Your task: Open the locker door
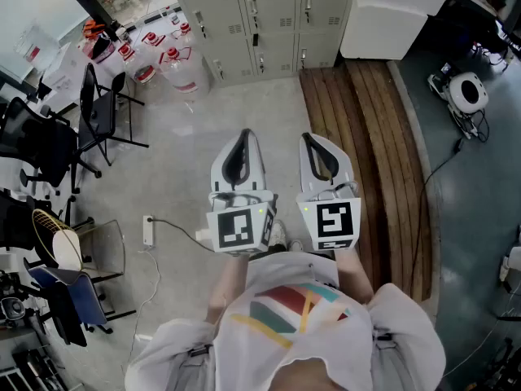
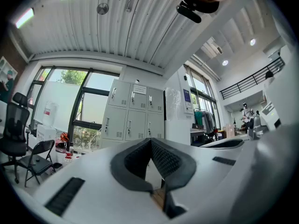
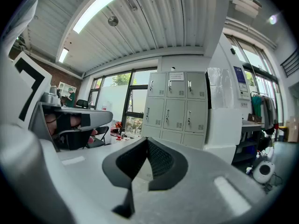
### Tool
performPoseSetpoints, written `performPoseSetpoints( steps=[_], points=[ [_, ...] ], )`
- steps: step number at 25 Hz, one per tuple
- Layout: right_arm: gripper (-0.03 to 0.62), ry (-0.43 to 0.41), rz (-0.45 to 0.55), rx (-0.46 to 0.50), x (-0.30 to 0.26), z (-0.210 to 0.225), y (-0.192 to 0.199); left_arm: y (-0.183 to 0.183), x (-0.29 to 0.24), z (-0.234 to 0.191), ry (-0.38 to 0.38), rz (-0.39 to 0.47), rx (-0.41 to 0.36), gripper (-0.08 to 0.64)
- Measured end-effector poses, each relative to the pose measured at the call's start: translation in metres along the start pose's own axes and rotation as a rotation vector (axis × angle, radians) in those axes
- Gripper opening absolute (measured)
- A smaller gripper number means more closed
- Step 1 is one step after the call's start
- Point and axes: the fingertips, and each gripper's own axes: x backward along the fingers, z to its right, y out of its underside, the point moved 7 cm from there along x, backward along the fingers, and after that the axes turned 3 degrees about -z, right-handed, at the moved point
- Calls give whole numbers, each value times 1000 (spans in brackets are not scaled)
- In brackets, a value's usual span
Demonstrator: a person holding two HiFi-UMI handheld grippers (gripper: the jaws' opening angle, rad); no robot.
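Observation:
A bank of grey lockers (image 1: pixel 260 23) stands against the far wall with all its doors closed; the same lockers (image 2: pixel 133 118) fill the middle of the left gripper view, and in the right gripper view the lockers (image 3: pixel 175 113) are also straight ahead. Both grippers are held side by side in front of the person, well short of the lockers. My left gripper (image 1: pixel 242 137) has its jaws together at the tips with nothing between them. My right gripper (image 1: pixel 312 139) is shut and empty too. Its tips meet in the right gripper view (image 3: pixel 147 140), as the left gripper's tips do in its own view (image 2: pixel 151 140).
A strip of wooden decking (image 1: pixel 366 137) runs along the floor on the right, up to a white cabinet (image 1: pixel 391 15). Water jugs (image 1: pixel 171 63) and black chairs (image 1: pixel 102 112) stand at the left. A power strip with its cable (image 1: pixel 148 230) lies on the floor near the left gripper.

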Motion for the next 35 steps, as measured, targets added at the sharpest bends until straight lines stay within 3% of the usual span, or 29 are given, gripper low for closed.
performPoseSetpoints(
  steps=[12, 19, 35],
  points=[
    [5, -16, -14, 3, -2, -3, 1, -1, -1, -4, -1, -7, 5, 14],
    [5, -31, 1, -39, -9, -8, -1, -1, -1, -18, 1, 6, 27, 15],
    [5, -32, -8, -29, -32, -20, 0, 2, -18, -48, 16, 27, 45, 15]
  ],
)
